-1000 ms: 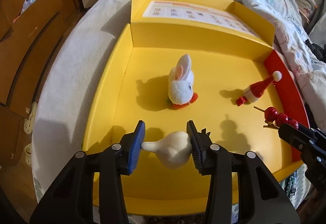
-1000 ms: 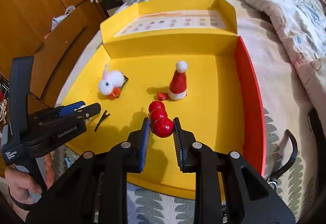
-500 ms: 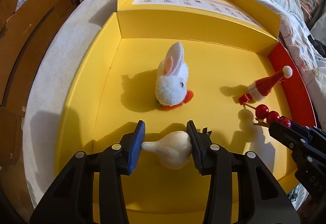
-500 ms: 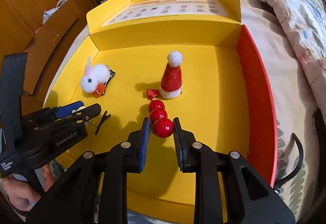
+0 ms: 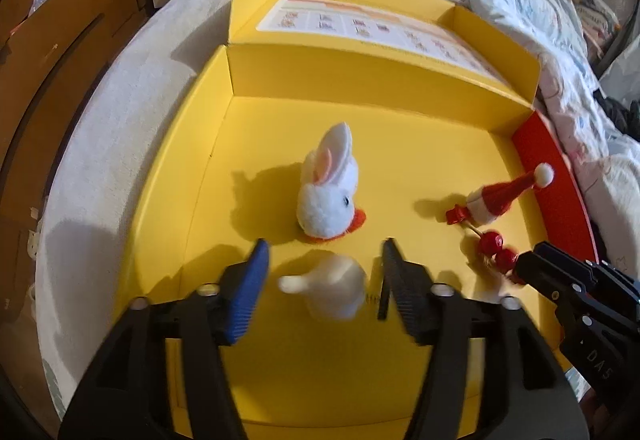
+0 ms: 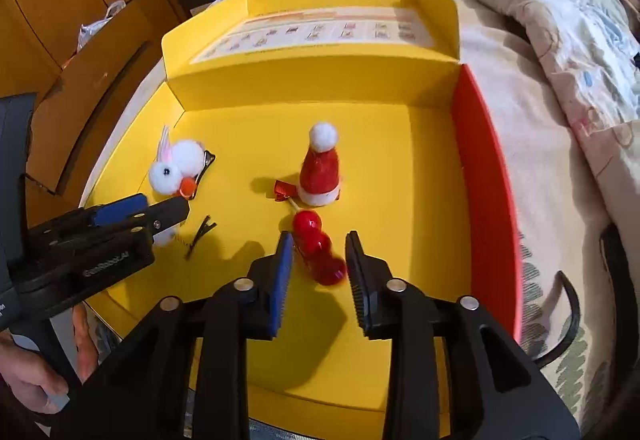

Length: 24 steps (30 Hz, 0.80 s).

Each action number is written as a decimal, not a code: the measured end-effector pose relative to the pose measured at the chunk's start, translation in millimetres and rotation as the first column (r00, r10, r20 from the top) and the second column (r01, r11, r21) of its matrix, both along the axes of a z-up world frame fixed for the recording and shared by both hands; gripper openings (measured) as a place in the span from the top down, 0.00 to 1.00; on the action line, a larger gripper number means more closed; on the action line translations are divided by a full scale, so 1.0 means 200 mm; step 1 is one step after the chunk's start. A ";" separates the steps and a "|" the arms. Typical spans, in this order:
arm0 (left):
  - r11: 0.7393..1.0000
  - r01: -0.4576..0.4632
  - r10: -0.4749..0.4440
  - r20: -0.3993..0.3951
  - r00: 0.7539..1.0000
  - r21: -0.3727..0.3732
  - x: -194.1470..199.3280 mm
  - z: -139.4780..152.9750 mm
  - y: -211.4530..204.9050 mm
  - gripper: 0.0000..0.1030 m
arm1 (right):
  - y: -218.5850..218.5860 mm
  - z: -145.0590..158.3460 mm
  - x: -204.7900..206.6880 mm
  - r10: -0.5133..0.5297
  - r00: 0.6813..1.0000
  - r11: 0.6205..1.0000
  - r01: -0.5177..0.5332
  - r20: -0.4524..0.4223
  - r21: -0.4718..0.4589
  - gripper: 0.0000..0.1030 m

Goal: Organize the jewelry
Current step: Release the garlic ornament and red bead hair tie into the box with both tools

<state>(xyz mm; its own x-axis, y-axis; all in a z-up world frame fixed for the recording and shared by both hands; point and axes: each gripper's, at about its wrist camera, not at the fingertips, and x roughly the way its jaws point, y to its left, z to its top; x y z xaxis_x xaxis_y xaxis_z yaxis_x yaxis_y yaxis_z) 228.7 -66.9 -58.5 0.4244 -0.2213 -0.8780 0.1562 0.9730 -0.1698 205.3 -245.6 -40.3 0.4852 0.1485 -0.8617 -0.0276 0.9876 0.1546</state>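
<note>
The left gripper (image 5: pixel 324 280) stands spread, the cream clip (image 5: pixel 334 290) loose between its jaws; the right gripper (image 6: pixel 318 266) gapes around the red berry clip (image 6: pixel 316 248), the rabbit clip (image 5: pixel 330 196) at twelve o'clock.

"GenRobot.AI" on left gripper (image 6: pixel 120 236) body; "DAS" on right gripper (image 5: pixel 560 280) body (printed sheet (image 6: pixel 320 34) illegible).

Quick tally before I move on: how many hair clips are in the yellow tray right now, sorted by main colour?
White: 2, the bunny clip and the cream clip between the open left claw fingers.
Red: 2, the Santa hat clip and the red berry clip between the open right claw fingers.
Total: 4, all in the yellow tray.
</note>
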 end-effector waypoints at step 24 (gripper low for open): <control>0.996 -0.087 0.092 0.184 0.979 -0.033 -0.37 0.34 0.38 0.30 | -0.20 0.38 -0.49 -0.050 0.961 0.998 0.038 0.273 0.049 0.45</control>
<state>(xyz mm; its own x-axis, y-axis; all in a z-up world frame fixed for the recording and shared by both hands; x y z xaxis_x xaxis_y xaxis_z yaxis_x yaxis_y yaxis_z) 154.7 8.7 9.9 0.5981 -0.1955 -0.7772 0.0995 0.9804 -0.1701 107.5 -286.1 34.8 0.7089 0.1552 -0.6880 -0.0314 0.9815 0.1891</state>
